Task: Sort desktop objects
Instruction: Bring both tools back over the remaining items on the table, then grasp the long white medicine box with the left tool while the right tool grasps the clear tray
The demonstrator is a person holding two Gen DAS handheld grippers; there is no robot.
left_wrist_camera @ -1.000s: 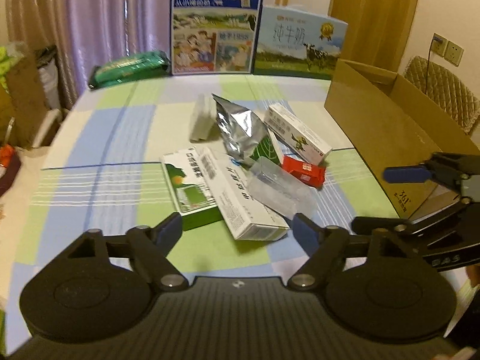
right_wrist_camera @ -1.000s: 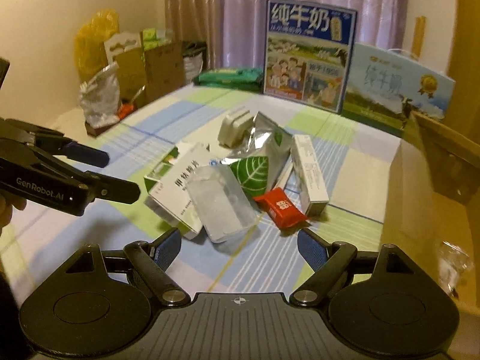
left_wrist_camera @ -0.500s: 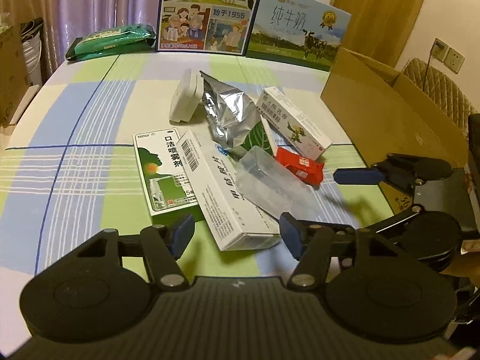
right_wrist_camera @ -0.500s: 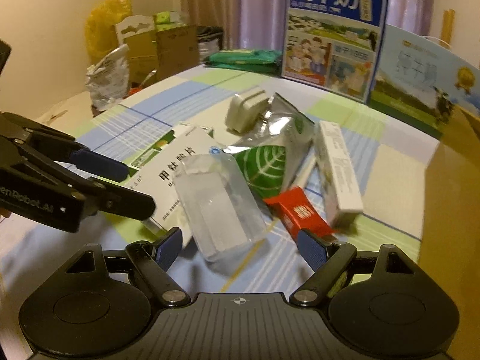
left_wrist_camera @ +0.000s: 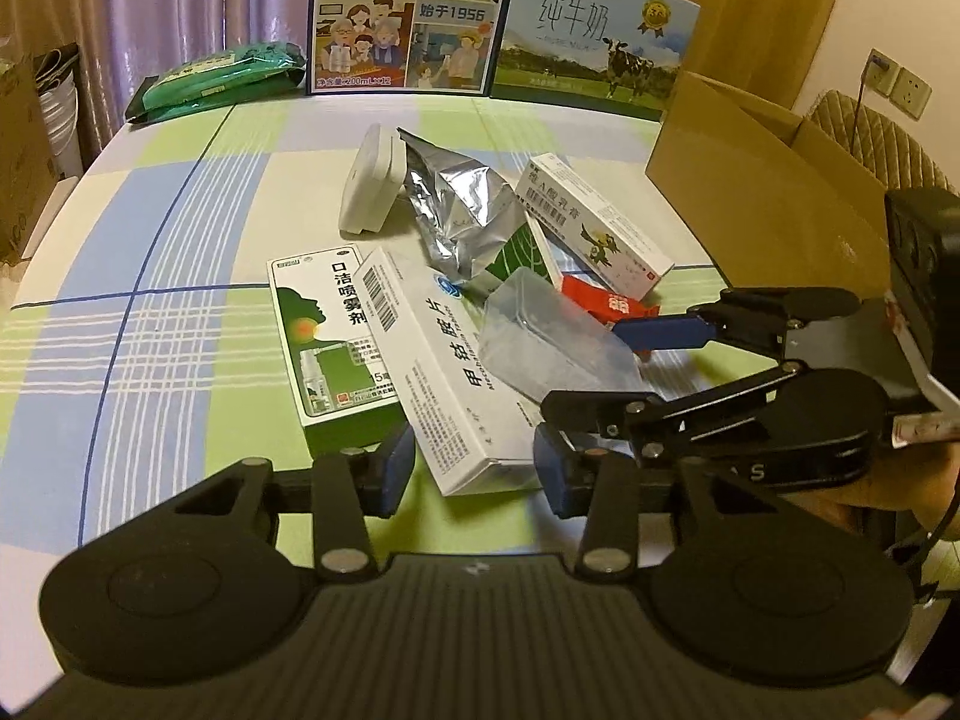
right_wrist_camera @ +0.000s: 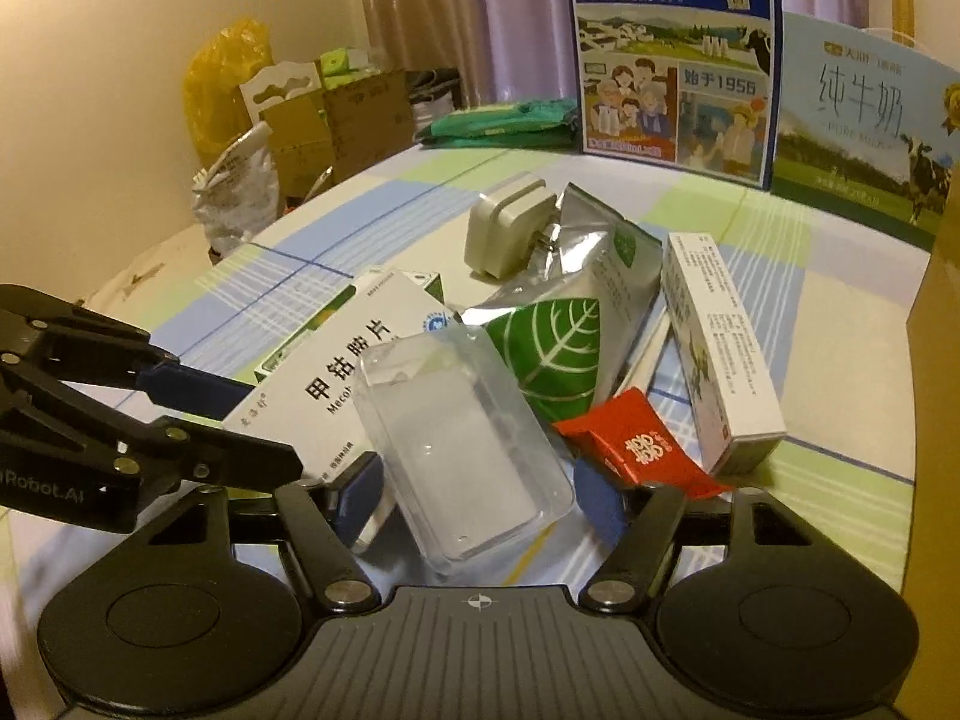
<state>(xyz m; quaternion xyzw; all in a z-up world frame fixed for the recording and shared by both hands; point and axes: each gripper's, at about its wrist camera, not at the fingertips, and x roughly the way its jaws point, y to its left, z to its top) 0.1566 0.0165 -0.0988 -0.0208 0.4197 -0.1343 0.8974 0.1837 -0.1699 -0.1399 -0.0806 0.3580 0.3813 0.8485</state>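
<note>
A pile of small items lies on the checked tablecloth [left_wrist_camera: 180, 276]. My left gripper [left_wrist_camera: 474, 471] is open, its pads on either side of the near end of a white barcode box [left_wrist_camera: 444, 360]; contact is not visible. A green spray box [left_wrist_camera: 327, 330] lies to the left of it. My right gripper [right_wrist_camera: 477, 498] is open around the near end of a clear plastic tray [right_wrist_camera: 468, 450], which rests on the white barcode box [right_wrist_camera: 336, 384]. A red packet [right_wrist_camera: 636, 444], a foil leaf bag [right_wrist_camera: 564, 324], a long white ointment box [right_wrist_camera: 720, 360] and a white adapter [right_wrist_camera: 507, 225] lie behind.
An open cardboard box [left_wrist_camera: 762, 192] stands at the table's right edge. Two milk cartons [left_wrist_camera: 408, 18] and a green packet [left_wrist_camera: 222, 78] line the far edge. Bags and boxes [right_wrist_camera: 312, 120] sit off the table's left side. The two grippers are close together.
Both grippers have come down and forward onto the pile. The left jaw has narrowed around the white box's end. The right one now straddles the clear tray.
</note>
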